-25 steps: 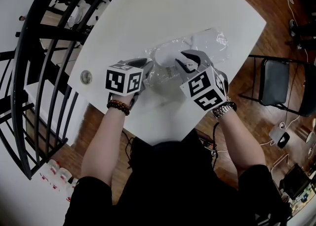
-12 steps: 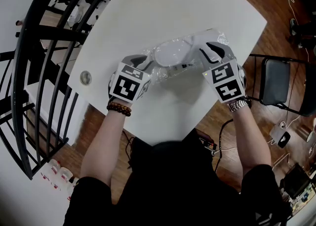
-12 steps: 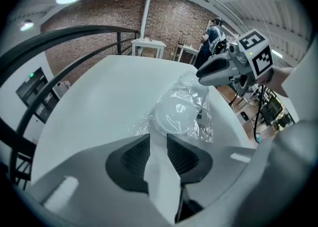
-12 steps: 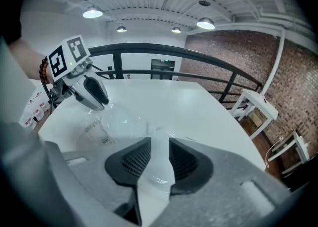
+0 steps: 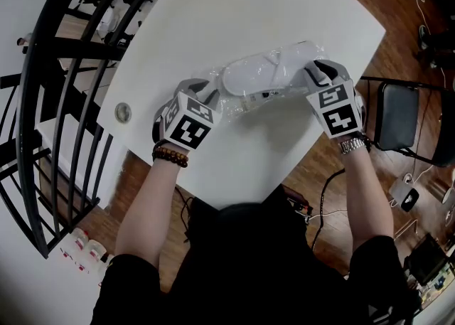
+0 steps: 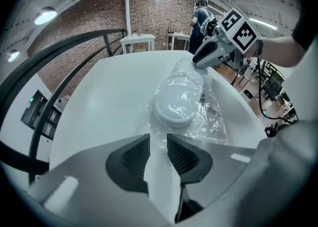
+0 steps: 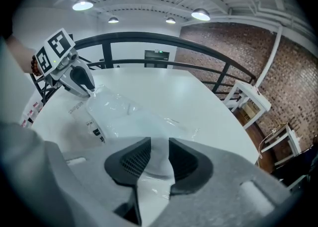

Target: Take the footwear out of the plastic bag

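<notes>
A clear plastic bag (image 5: 281, 60) lies across the white table (image 5: 249, 3) with white footwear (image 5: 247, 75) inside it. My left gripper (image 5: 207, 92) is at the bag's left end. In the left gripper view its pads pinch a strip of the bag (image 6: 158, 161), and the footwear (image 6: 174, 106) lies just beyond. My right gripper (image 5: 318, 72) is at the bag's right end. In the right gripper view its jaws are opening, with the white bag end (image 7: 158, 157) still filling the gap between the pads. Each gripper view shows the other gripper (image 6: 201, 60) (image 7: 88, 89) across the bag.
A black railing (image 5: 64, 67) curves along the table's left side. A round metal cap (image 5: 124, 111) is set into the table near the left gripper. A black chair (image 5: 398, 117) stands on the wooden floor at the right. A person (image 6: 200, 15) stands far back.
My right gripper has moved from the bag's middle out to its right end. The left gripper dropped slightly. The bag now lies stretched between them.
</notes>
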`<state>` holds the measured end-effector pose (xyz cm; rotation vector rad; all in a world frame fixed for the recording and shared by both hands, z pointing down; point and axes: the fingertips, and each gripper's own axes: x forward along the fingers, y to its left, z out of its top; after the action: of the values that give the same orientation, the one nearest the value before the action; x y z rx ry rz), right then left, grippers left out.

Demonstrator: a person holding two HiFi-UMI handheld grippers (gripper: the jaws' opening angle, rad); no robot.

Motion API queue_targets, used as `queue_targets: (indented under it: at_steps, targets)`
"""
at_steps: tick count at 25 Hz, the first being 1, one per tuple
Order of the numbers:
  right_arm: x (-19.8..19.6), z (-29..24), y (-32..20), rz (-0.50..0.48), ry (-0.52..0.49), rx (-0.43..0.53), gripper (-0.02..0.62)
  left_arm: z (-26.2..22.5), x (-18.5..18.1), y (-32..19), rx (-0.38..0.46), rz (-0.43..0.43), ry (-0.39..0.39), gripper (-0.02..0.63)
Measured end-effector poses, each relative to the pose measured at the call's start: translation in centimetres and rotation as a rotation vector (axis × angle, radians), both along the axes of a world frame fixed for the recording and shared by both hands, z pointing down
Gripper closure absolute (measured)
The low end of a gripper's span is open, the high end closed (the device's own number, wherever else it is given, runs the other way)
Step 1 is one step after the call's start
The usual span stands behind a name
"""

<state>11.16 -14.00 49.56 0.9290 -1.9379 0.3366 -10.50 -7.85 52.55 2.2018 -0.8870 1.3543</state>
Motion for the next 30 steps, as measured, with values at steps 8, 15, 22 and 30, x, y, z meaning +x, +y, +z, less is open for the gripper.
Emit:
queue_targets:
  at_steps: [8, 15, 22, 30]
  targets:
    - [0.2, 0.6, -0.1, 0.016, -0.016, -0.017, 0.497, -0.1, 0.6, 0.1, 0.026, 0.041, 0.008, 0.486]
    - [0.1, 0.6, -0.2, 0.019, -0.025, -0.011, 0.497, -1.1, 2.3, 0.7, -0.081, -0.026, 0.215, 0.506]
    - [0.0, 0.7, 0.0, 0.021, -0.031, -0.005, 0.499, -0.9, 2.3, 0.7, -0.337, -0.319, 0.543, 0.463]
    - [0.0, 0.7, 0.0, 0.018, -0.037, -0.012, 0.5, -1.6, 2.5, 1.1, -0.447, -0.383, 0.702, 0.402]
